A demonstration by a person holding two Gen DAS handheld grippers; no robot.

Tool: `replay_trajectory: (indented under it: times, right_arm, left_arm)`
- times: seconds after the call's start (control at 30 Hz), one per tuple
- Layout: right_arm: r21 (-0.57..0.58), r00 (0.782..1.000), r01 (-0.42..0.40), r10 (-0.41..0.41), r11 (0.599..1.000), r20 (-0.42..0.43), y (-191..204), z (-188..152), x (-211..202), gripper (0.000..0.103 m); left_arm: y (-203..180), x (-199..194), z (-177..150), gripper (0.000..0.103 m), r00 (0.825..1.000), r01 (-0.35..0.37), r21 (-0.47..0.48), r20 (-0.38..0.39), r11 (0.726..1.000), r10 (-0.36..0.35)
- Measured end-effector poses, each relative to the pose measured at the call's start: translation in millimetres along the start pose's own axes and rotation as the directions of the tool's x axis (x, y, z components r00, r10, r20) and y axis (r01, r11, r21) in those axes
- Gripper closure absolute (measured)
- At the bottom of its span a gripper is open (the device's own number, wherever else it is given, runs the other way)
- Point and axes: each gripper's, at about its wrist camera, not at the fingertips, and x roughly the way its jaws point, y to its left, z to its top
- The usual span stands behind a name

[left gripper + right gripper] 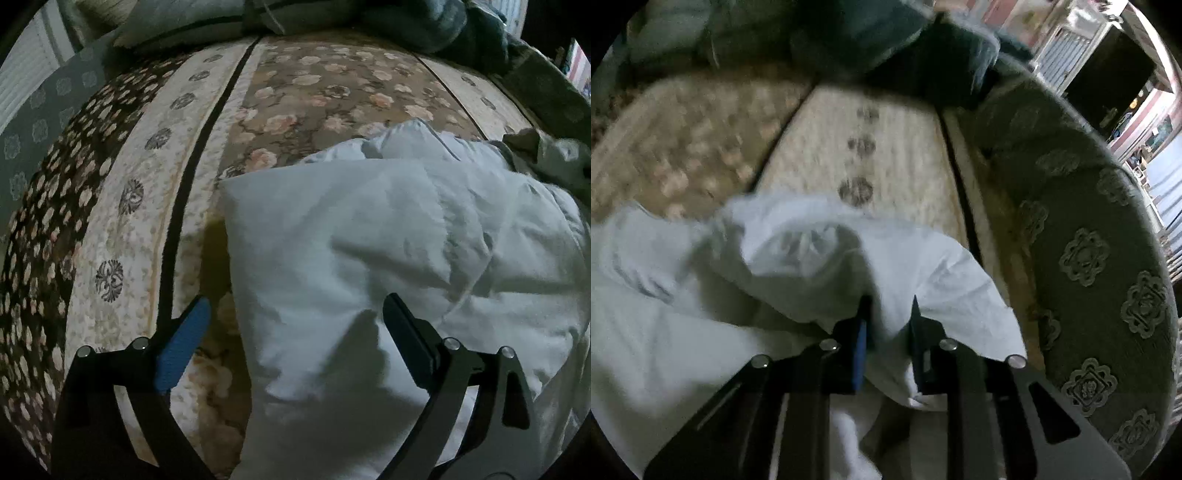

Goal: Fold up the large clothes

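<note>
Lying on a floral bedspread [295, 107], the white garment [369, 240] is partly folded, with a straight folded edge on its left side and rumpled layers toward the far right. In the left wrist view, the left gripper [295, 314] hangs over the near left part of that garment with its jaws spread wide: the blue-padded finger [181, 347] stands over the bedspread just outside the cloth's left edge, while the black finger [406, 339] stands over the white fabric itself. The folded edge thus runs between the two fingers, and neither pad presses on it. In the right wrist view, which is blurred, the right gripper [888, 314] has its jaws drawn close together, pinching a fold of the same white garment [812, 258]; cloth rises in the narrow gap between the fingers and drapes away to both sides, with a loose flap falling to the right over the cream patterned stripe [868, 147] of the bedspread. A green cushioned edge [1089, 258] with raised medallions borders the bed on the right. Dark bedding [406, 22] is heaped at the far end.
</note>
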Motion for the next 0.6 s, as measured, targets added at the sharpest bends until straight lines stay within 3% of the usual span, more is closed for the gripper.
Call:
replay_trajectory:
  times: [0.13, 0.3, 0.43, 0.6]
  right_arm:
    - [0.035, 0.99, -0.069, 0.064, 0.997, 0.124, -2, -3, -61, 0.085]
    - [-0.003, 0.968, -0.166, 0.164, 0.986, 0.191, 22, -15, -114, 0.085]
    - [-0.087, 0.958, -0.219, 0.231, 0.972, 0.167, 68, -29, -132, 0.085]
    - [-0.187, 0.971, -0.195, 0.217, 0.963, 0.102, 117, -45, -113, 0.085]
  left_arm:
    - [-3, -3, -1, 0.006, 1.0, -0.018, 0.019, 0.005, 1.0, 0.018]
    - [1, -13, 2, 0.006, 0.999, -0.014, 0.02, 0.032, 1.0, 0.013]
    - [7, -22, 4, 0.006, 0.998, -0.028, 0.025, 0.055, 0.999, 0.026]
    - [14, -20, 6, 0.006, 0.999, -0.013, 0.011, 0.041, 1.0, 0.013]
